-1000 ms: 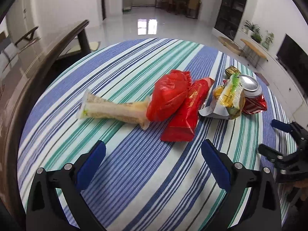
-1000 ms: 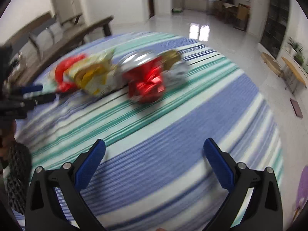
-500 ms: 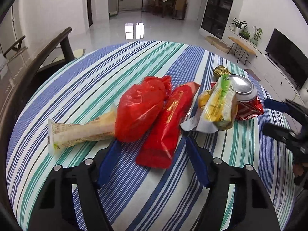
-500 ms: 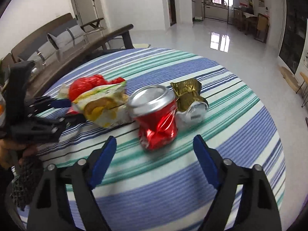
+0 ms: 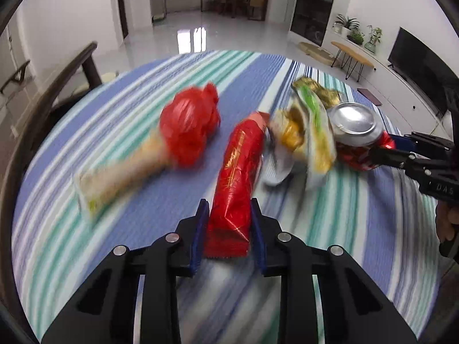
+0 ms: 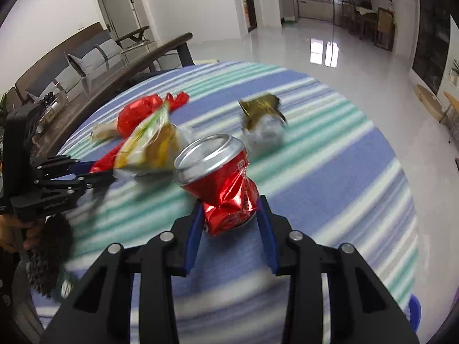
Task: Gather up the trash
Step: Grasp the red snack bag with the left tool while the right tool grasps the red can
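Left wrist view: left gripper (image 5: 228, 219) clamped on the near end of the red wrapper (image 5: 239, 172) on the striped table (image 5: 358, 215); lift straight, avoid dragging the yellow-green bag (image 5: 311, 140). Right wrist view: right gripper (image 6: 229, 215) pinching the crushed red can (image 6: 222, 183), probably seated, blur hampers; only here the gold-and-silver wrapper (image 6: 264, 124) shows whole.

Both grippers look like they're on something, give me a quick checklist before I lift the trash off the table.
1. Left gripper around the long red foil wrapper: ok, fingers flank its near end.
2. Right gripper around the crushed red soda can: ok, at its lower part.
3. Firm contact on both: cannot tell, frames are blurred.
4. Yellow-green snack bag clear of the can: not ok, it looks to be touching the rim.
5. Red plastic bag clear of the wrapper: ok.
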### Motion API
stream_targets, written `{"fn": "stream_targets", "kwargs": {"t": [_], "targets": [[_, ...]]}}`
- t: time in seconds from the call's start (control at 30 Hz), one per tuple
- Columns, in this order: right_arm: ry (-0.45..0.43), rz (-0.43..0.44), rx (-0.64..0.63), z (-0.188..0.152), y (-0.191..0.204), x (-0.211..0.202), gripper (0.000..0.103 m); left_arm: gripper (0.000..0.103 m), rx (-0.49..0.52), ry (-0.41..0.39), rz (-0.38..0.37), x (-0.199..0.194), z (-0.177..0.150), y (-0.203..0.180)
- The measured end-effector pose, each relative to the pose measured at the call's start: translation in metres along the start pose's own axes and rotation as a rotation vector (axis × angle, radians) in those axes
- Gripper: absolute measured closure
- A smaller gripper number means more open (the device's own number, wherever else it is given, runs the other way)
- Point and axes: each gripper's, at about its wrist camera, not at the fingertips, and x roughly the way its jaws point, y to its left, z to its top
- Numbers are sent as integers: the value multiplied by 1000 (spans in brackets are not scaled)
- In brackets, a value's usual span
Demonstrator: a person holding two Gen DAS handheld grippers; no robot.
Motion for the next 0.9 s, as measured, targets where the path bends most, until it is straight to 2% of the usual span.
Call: {"fn": "stream_targets", "kwargs": {"t": [0.1,0.17,0.2,0.23,0.3,0.4,0.43,0.5,0.57,0.67,0.73,0.77,0.8,0.83,0.9], "targets": [[30,0,13,-20,-3,-16,67,72,-1,31,-20,-15,-19,-3],[48,9,15,-34,-2,-23,67,66,14,54,-56,-24,-30,-8],[45,12,22,-40,-4,-27,63,55,20,55,-67,-27,-33,-7],[43,14,27,-42,-5,-28,46,45,24,49,-69,-29,-35,-8],[32,7,17,-44,-4,-29,36,37,22,21,-59,-33,-31,-6],[20,-3,-28,-38,4,-28,32,34,7,7,-69,-30,-20,-1],[15,-4,-39,-37,6,-27,25,34,11,6,-66,-28,-16,-3],[-1,-29,-65,-32,10,-22,18,34,30,8,-48,-19,-4,-7],[-3,-28,-71,-25,11,-16,18,34,39,15,-53,-13,2,-10],[-4,-16,-68,-18,12,-11,18,41,58,39,-38,-2,7,-17],[-2,-15,-75,-14,13,-10,19,50,63,52,-28,1,8,-20],[1,-12,-78,-13,14,-9,29,53,68,59,-23,4,7,-22],[3,-6,-79,-12,14,-10,44,59,72,66,-13,6,7,-22],[3,0,-73,-11,14,-10,44,67,80,62,3,6,7,-23],[-6,-6,-70,-12,16,-15,44,77,80,59,5,5,8,-22]]}}
